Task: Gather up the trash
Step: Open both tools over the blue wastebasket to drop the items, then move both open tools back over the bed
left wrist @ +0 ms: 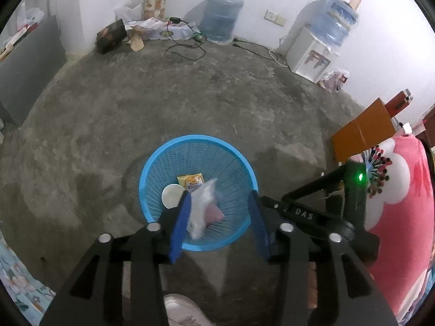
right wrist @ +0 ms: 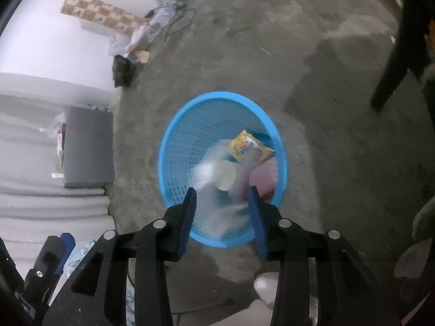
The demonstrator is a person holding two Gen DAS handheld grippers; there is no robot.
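Note:
A blue mesh waste basket [left wrist: 152,174] stands on the concrete floor, also seen in the right wrist view [right wrist: 179,125]. Inside lie a white paper cup [left wrist: 171,196], a yellow sachet [left wrist: 191,181] and a pink wrapper [left wrist: 213,214]. My left gripper [left wrist: 218,203] is open right above the basket; a blurred clear plastic bag [left wrist: 201,209] hangs in the air beside its left finger, held by nothing. My right gripper [right wrist: 221,202] is open over the basket's near rim, with a blurred clear plastic piece [right wrist: 217,212] between its fingers, not clamped.
A cardboard box [left wrist: 361,133] and a pink floral cloth [left wrist: 399,190] lie to the right. Water jugs [left wrist: 221,16], a dispenser [left wrist: 312,51] and cables sit along the far wall. A grey cabinet [right wrist: 87,146] stands left. A white shoe [left wrist: 182,309] is below.

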